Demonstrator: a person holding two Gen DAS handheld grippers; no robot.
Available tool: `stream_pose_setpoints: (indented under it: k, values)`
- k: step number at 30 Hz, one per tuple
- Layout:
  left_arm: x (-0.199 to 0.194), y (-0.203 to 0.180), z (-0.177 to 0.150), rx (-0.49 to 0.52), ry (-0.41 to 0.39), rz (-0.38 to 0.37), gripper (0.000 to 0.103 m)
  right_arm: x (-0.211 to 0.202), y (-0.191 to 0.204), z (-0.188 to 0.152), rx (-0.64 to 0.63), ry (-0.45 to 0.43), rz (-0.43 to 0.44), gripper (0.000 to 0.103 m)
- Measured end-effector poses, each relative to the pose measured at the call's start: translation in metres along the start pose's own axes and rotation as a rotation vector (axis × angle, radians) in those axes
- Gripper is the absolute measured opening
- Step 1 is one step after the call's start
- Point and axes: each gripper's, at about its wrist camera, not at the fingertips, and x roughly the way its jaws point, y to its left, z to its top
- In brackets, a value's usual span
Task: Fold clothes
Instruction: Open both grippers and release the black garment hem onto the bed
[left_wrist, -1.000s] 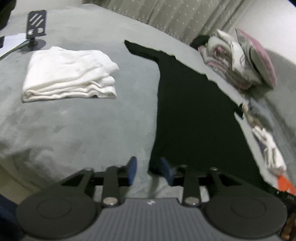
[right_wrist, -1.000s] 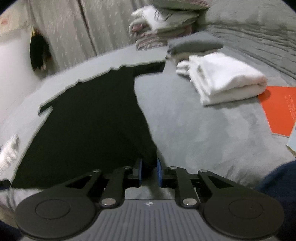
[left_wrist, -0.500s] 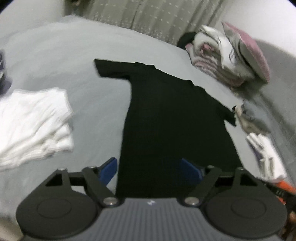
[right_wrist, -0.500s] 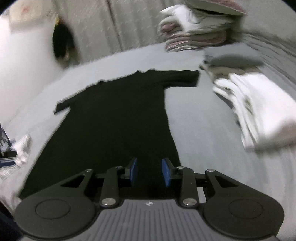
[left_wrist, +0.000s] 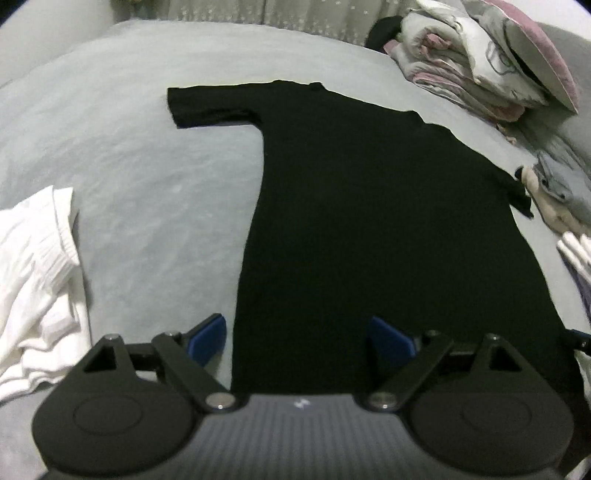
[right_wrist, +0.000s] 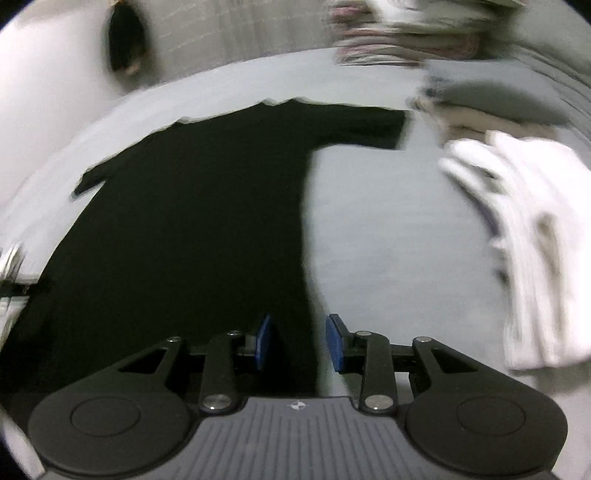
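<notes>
A black short-sleeved garment (left_wrist: 369, 221) lies spread flat on the grey bed, hem towards me, sleeves out to both sides. My left gripper (left_wrist: 297, 338) is open wide above the hem's left part, with nothing between its blue pads. The right wrist view shows the same black garment (right_wrist: 192, 229), blurred by motion. There my right gripper (right_wrist: 299, 341) is open over the garment's right side edge near the hem and holds nothing.
A folded white garment (left_wrist: 33, 295) lies left of the black one. Another folded white pile (right_wrist: 524, 236) sits to its right, with grey and beige folded clothes (right_wrist: 491, 99) behind. Stacked bedding and a pillow (left_wrist: 491, 62) stand at the far right. Curtains (left_wrist: 295, 14) hang behind.
Both grippers have opened and let go of the hem corners. They have risen and swung inwards, so the whole garment now lies in view.
</notes>
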Motion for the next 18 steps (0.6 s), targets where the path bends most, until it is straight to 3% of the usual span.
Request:
stream_pose_setpoints:
  k: [5, 6, 9, 11, 15, 18]
  values:
    - [-0.006, -0.016, 0.035, -0.013, -0.069, -0.029, 0.094, 0.006, 0.000, 0.011, -0.007, -0.039, 0.005, 0.033]
    - [-0.002, -0.020, 0.043, -0.020, -0.069, -0.026, 0.099, 0.010, 0.004, 0.013, -0.017, -0.035, 0.000, 0.033]
    - [0.020, -0.032, 0.062, -0.039, -0.015, -0.008, 0.100, 0.020, 0.013, 0.017, -0.048, -0.024, -0.015, 0.034]
    - [0.038, -0.041, 0.069, -0.018, 0.014, 0.031, 0.100, 0.027, 0.020, 0.020, -0.069, -0.016, -0.024, 0.035]
    - [0.061, -0.050, 0.061, 0.096, -0.004, 0.161, 0.100, 0.035, 0.024, 0.021, -0.079, -0.014, -0.041, 0.046]
    - [0.058, -0.048, 0.055, 0.102, -0.015, 0.156, 0.100, 0.033, 0.024, 0.016, -0.074, -0.029, -0.054, 0.048]
